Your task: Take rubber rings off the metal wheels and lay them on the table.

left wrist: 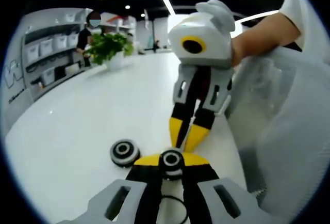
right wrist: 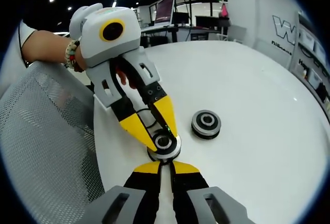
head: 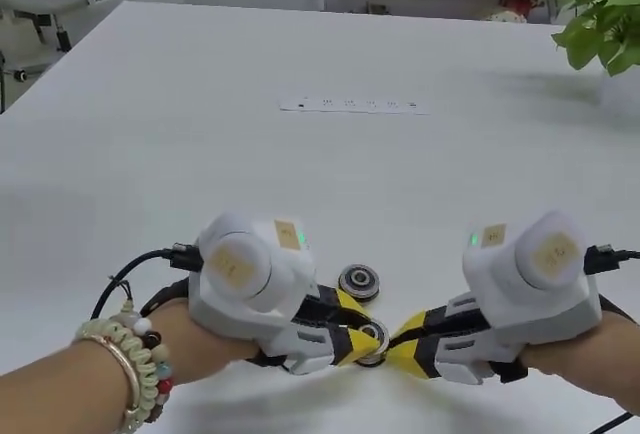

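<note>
- Progress, as I read it: early. I can't pick out with certainty any rubber ring lying loose on the table (head: pixel 200 134), so nearly all of the job is probably still ahead.
- My left gripper (right wrist: pixel 164 137) has its yellow tips closed on either side of the near wheel (right wrist: pixel 164 144), pinning it at the lower centre of the head view.
- My right gripper (left wrist: pixel 185 144) meets it head-on. Its jaws are drawn nearly together, with the tips at that wheel's rim. I cannot tell whether they have the ring nipped between them.
- The far wheel (right wrist: pixel 206 123) sits free just beside the grippers, a little above them in the head view. It still wears a dark outer band, which I take to be its ring, so it looks untouched.
- A thin dark loop (left wrist: pixel 172 198) shows between my own jaws at the bottom of the left gripper view. I cannot tell whether it is a ring or a cable.
- Count:
  - two metal wheels, one held and one free
  - two grippers
  - no rings I can be sure are off
  - one white power strip (head: pixel 355 106) in the upper middle of the head view
  - one potted plant (head: pixel 605 14) in its upper right corner
</note>
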A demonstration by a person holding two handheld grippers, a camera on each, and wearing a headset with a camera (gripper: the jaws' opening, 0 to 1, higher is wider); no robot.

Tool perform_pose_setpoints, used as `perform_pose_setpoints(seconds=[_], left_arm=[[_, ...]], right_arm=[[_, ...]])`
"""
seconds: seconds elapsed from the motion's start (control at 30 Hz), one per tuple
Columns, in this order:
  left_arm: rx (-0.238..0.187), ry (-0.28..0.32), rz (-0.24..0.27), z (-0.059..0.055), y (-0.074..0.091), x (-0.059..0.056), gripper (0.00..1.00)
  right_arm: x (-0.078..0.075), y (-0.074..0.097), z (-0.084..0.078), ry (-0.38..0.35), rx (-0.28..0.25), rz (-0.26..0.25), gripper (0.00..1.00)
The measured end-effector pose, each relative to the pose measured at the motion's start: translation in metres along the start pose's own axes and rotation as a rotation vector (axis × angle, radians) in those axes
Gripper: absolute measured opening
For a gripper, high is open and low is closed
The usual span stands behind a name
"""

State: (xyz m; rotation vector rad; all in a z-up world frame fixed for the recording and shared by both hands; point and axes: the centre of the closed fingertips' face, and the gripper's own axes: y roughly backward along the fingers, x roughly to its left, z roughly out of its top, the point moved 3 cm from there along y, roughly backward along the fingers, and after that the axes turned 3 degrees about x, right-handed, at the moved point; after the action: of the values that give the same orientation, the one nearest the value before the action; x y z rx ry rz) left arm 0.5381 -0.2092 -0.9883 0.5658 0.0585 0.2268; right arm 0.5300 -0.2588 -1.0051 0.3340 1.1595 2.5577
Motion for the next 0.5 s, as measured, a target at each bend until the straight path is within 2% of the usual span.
perform_pose_setpoints(seconds=[0.2, 0.33, 0.5], left_arm=[[-0.001, 0.005, 0.005, 0.0002, -0.0002, 0.0008, 0.14], [0.0, 0.005, 0.007, 0.0005, -0.0004, 0.0014, 0.14], [0.0, 0.004, 0.011, 0.0002, -0.0004, 0.0024, 0.14]], right_arm=[[-0.0024, 0.0011, 0.001, -0.026, 0.0, -0.012, 0.0], [-0.0049, 0.0013, 0.0004, -0.153, -0.005, 0.0, 0.0], [-0.0083, 0.0027, 0.0, -0.212, -0.011, 0.001, 0.0]])
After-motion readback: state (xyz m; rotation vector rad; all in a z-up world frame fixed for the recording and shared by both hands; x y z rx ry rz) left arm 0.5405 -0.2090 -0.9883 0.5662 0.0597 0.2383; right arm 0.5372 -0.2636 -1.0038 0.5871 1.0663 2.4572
